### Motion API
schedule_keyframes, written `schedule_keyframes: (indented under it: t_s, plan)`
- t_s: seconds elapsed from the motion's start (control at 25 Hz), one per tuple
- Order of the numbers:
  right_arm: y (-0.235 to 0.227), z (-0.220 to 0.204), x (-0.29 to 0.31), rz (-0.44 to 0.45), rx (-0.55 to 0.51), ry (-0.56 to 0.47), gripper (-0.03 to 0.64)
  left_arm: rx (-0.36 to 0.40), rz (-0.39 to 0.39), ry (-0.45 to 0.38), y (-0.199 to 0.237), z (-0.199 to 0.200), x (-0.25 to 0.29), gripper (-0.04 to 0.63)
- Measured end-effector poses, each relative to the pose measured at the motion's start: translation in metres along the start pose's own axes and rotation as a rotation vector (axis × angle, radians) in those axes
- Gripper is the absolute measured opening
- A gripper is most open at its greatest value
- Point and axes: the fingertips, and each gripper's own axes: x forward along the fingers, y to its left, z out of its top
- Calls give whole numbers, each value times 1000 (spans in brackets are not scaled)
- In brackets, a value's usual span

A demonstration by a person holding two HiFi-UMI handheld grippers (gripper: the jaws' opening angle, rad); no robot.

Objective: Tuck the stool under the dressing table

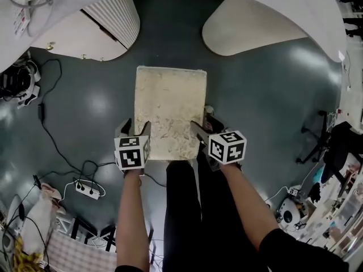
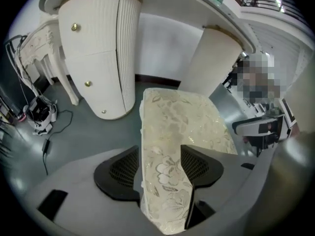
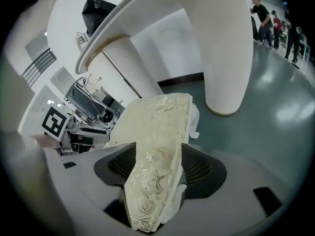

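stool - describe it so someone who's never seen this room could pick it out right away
Find the white dressing table with its curved top and two ribbed pedestals. On the grey floor before the gap between them stands the stool, with the left gripper and right gripper straddling its near corners. It is the only rectangular seat covered in cream floral brocade.

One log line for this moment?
left gripper: open, astride stool seat edge | right gripper: open, astride opposite edge | stool: on floor before dressing table, not tucked
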Motion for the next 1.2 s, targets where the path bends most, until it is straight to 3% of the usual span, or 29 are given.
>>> schedule_keyframes:
  t_s: [0.12,0.24,0.52,0.76,0.96,1.2]
  plan:
    - [-10,-7,7,45,78,13,255,-66,-81,37,9,-6,5,273]
    - [-17,-19,14,85,127,46,264,-85,-158,73,9,-12,11,295]
    - [-15,-40,30,211,293,64,268,-100,-232,99,9,-12,17,309]
    - [-12,-40,35,263,287,79,268,-148,-367,160,-1,-28,22,325]
    - [-12,-39,37,264,279,88,267,-136,-365,178,-2,-28,28,333]
    - [-11,-39,40,227,261,74,268,-121,-307,170,0,-28,30,331]
